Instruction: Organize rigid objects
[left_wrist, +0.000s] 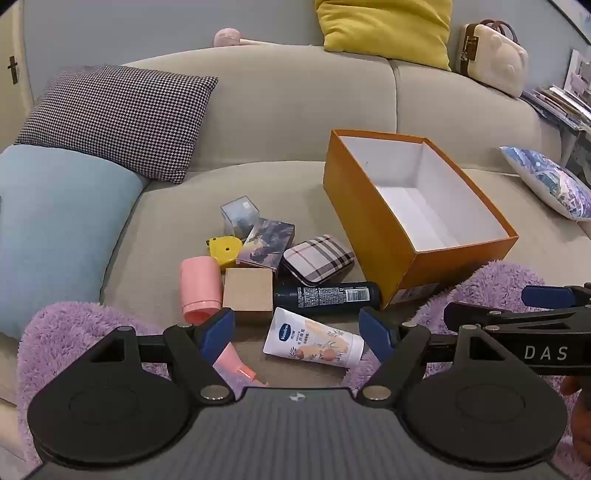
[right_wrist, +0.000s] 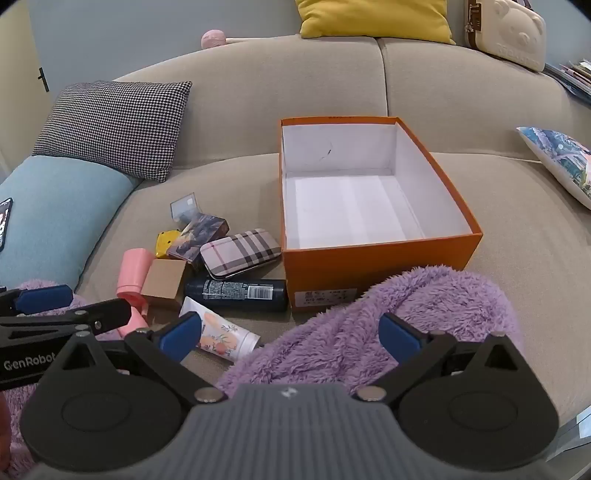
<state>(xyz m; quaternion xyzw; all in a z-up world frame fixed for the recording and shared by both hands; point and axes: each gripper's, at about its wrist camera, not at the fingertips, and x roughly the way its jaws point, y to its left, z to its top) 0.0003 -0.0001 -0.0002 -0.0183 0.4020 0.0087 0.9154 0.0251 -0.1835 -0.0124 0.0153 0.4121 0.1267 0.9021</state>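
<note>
Left wrist view showed both grippers released: left gripper (left_wrist: 297, 328) above the lotion tube (left_wrist: 314, 338), right gripper (right_wrist: 290, 334) idle; packing the orange box (left_wrist: 391, 236) seemingly hadn't begun, grasp next.

The left gripper (left_wrist: 297, 328) is held low and level, its 2 blue fingers (left_wrist: 218, 330) spread wide with nothing between them. The right gripper (right_wrist: 291, 334) sits close beside it, also wide apart and holding nothing.

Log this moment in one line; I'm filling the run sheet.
left tool: open, over tube | right tool: open, empty | box: empty | items: on sofa
</note>
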